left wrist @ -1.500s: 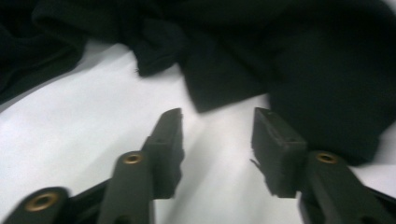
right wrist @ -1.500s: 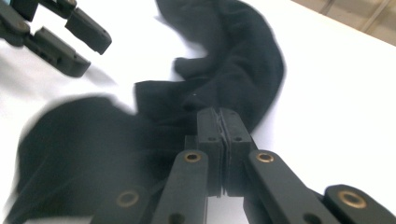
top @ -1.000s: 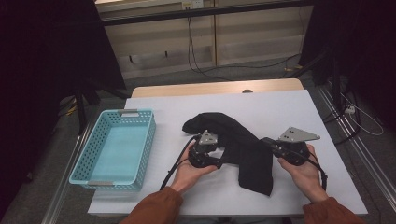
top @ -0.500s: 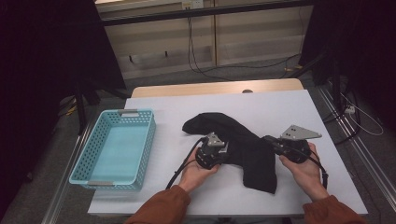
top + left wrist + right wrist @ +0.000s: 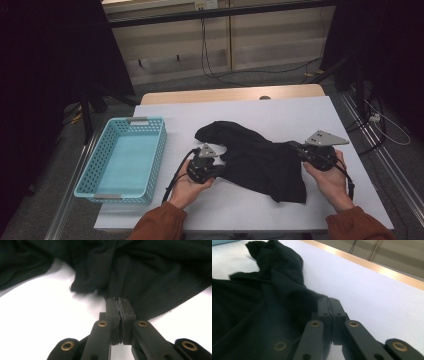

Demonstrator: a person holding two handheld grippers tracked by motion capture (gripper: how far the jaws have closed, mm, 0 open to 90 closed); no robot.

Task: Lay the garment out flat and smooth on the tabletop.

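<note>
A black cloth (image 5: 255, 160) lies crumpled on the white counter (image 5: 280, 115), a little toward the near edge and between the middle and the right edge, with one bunched lobe reaching toward the far edge and a wider flap spreading toward the near right corner. The left hand-held gripper (image 5: 216, 171), held in the person's left hand (image 5: 187, 186), meets the cloth at its left edge; its jaws have just been closing, and in the left gripper view they now stand pressed together with a fold of the cloth (image 5: 140, 277) pinched between the pads of the left hand-held gripper (image 5: 120, 308), the fabric fanning out beyond them over the counter (image 5: 37, 315). The right hand-held gripper (image 5: 294, 147), held in the right hand (image 5: 330, 177), sits at the cloth's right edge; in the right gripper view its jaws are closed tight on an edge of the cloth (image 5: 262, 315) at the tips of the right hand-held gripper (image 5: 329, 305), with bare counter (image 5: 367, 292) to one side. The two hand-held grippers face each other across the cloth, both low on the counter. A grey three-cornered plate tops each one, and a cable trails from the left one toward the near edge. A light blue basket (image 5: 102, 165) stands near the left edge, well apart from the cloth. Orange sleeves (image 5: 160, 222) come in over the near edge.
</note>
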